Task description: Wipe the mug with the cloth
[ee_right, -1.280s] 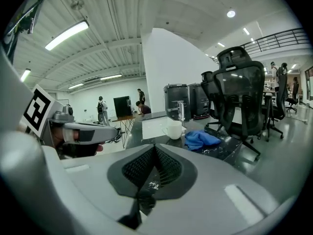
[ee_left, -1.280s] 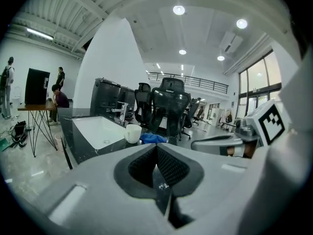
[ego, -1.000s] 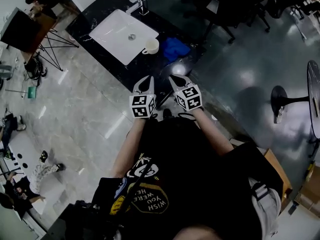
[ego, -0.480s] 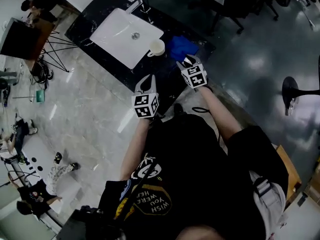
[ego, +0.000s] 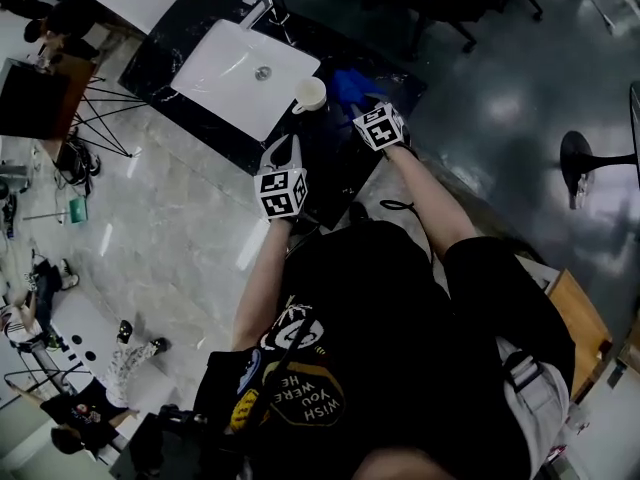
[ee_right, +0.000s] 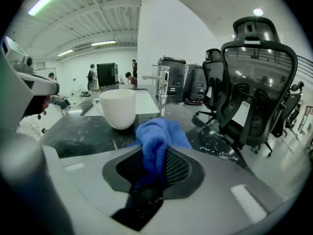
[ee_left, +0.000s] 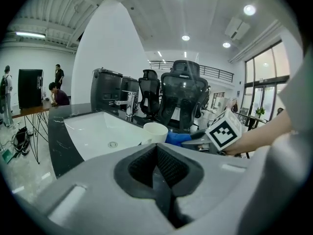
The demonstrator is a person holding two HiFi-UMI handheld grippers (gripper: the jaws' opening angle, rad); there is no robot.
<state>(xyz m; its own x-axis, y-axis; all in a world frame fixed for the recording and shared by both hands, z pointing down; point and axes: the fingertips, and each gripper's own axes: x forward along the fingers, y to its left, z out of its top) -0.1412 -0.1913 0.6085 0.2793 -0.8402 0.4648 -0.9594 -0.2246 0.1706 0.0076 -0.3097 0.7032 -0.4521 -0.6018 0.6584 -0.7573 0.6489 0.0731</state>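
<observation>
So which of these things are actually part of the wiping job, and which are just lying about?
Part of the job: white mug; blue cloth; right tongs, closing on the cloth; left tongs, shut and empty.
Just there: white sink; tap; office chairs.
</observation>
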